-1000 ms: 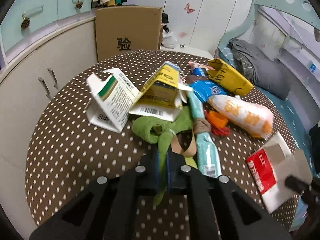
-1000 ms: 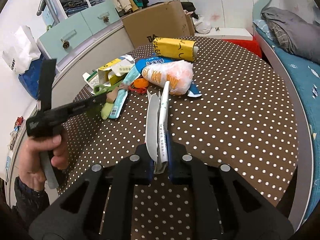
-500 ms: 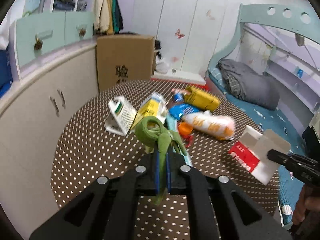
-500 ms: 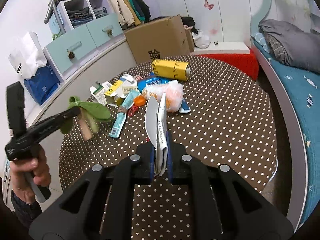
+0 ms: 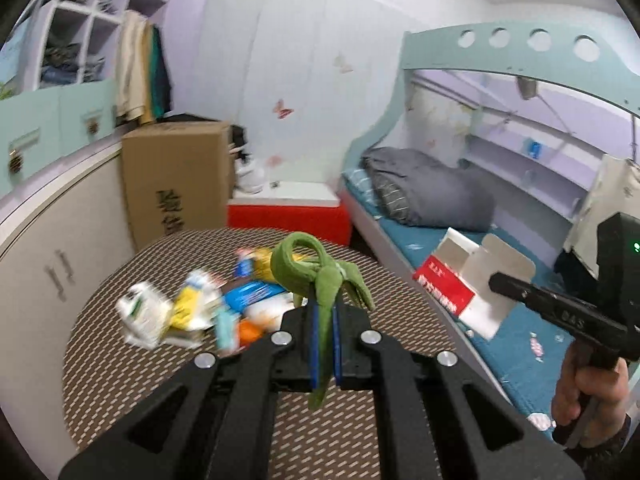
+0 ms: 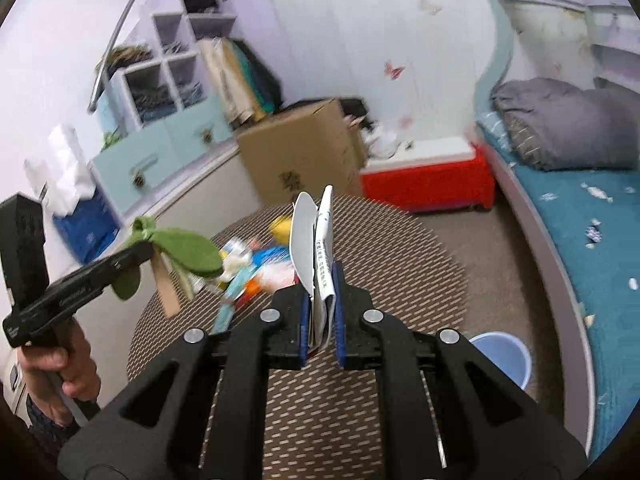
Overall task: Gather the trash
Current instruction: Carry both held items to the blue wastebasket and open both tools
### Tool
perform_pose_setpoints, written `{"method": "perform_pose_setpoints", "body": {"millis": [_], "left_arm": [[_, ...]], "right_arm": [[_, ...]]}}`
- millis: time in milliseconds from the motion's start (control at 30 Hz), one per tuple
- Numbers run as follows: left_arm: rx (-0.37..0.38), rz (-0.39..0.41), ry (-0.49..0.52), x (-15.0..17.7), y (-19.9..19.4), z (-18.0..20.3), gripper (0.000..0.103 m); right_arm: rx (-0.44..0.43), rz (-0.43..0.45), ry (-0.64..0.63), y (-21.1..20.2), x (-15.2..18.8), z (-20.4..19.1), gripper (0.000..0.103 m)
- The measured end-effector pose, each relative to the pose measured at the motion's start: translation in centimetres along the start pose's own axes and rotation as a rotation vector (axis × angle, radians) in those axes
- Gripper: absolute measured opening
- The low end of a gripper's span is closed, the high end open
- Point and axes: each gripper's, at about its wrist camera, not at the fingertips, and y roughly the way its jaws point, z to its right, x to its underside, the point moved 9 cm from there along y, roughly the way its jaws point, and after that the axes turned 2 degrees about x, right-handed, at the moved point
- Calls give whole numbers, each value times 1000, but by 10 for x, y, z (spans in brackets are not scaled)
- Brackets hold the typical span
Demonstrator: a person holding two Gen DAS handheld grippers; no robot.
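Clamping 1 green cloth [image 5: 320, 276], the left gripper [image 5: 324, 344] rises; right gripper [image 6: 322, 320] pinches 1 flattened carton [image 6: 316, 248].

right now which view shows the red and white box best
The left wrist view: the box shows its red face and open white flaps, held up in the right tool. The right wrist view shows it only edge-on, a thin white sliver between the fingers.
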Motion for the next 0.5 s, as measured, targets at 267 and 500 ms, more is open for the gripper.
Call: {"method": "perform_pose_setpoints", "body": {"millis": [267, 500], "left_arm": [[132, -70, 31, -9, 61, 65, 5], [200, -187, 60, 12, 132, 116, 5]], "right_arm": [[139, -48, 188, 11, 2, 127, 10], [227, -215, 368, 71, 66, 230, 10]]}}
